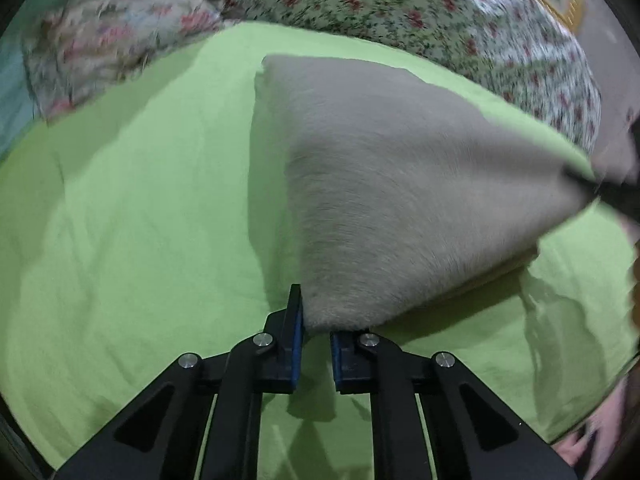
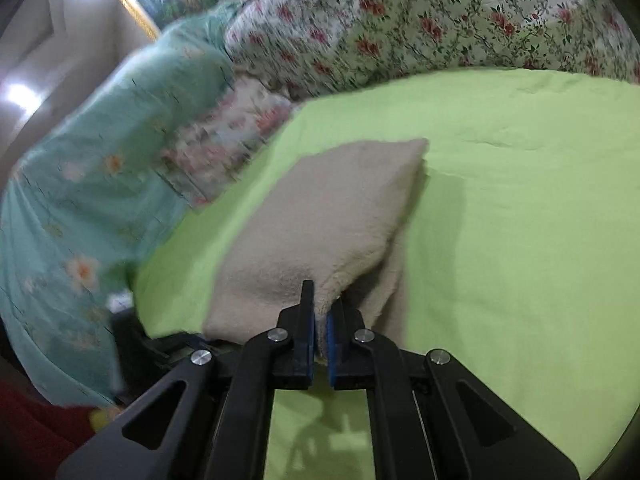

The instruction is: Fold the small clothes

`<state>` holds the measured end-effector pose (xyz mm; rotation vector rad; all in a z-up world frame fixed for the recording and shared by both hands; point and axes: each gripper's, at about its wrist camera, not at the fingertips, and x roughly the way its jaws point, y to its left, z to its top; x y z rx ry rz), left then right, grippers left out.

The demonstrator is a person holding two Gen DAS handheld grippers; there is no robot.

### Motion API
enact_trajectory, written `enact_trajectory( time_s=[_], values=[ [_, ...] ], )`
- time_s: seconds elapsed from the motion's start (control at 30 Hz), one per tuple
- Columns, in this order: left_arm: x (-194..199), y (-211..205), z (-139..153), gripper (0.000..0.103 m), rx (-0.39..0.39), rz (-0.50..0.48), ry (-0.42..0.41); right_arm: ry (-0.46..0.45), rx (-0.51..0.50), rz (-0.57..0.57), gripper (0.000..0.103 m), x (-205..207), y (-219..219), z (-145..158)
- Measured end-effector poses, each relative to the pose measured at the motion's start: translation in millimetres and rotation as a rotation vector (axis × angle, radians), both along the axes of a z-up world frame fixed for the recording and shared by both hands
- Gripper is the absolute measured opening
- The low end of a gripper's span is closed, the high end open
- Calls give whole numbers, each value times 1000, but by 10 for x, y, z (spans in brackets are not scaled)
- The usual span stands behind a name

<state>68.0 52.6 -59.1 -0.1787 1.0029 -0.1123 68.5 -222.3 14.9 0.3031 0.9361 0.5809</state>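
Note:
A small beige fleece cloth (image 1: 400,168) is stretched above the green sheet (image 1: 140,220). In the left wrist view my left gripper (image 1: 316,320) is shut on the cloth's near corner, and the fabric drapes over its right finger. The cloth's far right corner runs into a dark blurred shape, my right gripper (image 1: 616,196). In the right wrist view the same cloth (image 2: 320,220) rises from the green sheet (image 2: 520,220) into my right gripper (image 2: 322,308), which is shut on a bunched corner. One layer of the cloth hangs down beside the right finger.
A floral quilt (image 1: 400,4) is heaped along the far side of the sheet, with a teal flowered cover (image 2: 92,184) to the left in the right wrist view. A person's hand (image 1: 592,440) shows at the lower right edge. A dark object (image 2: 136,340) lies by the sheet's near left corner.

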Motion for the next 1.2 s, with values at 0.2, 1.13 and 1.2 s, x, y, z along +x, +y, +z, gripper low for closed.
enact_trajectory(
  time_s=[0.2,1.13,1.2],
  values=[
    [21,292,-89,9,-228,72,81,89,-73,8,5,1,63,-584],
    [368,-175,138,9,-230,-256,48,156,221,-174,49,1421,-152,-410],
    [423,-183,48,9,-245,-245,69,200,242,-148,49,1665,-89,-525]
  ],
)
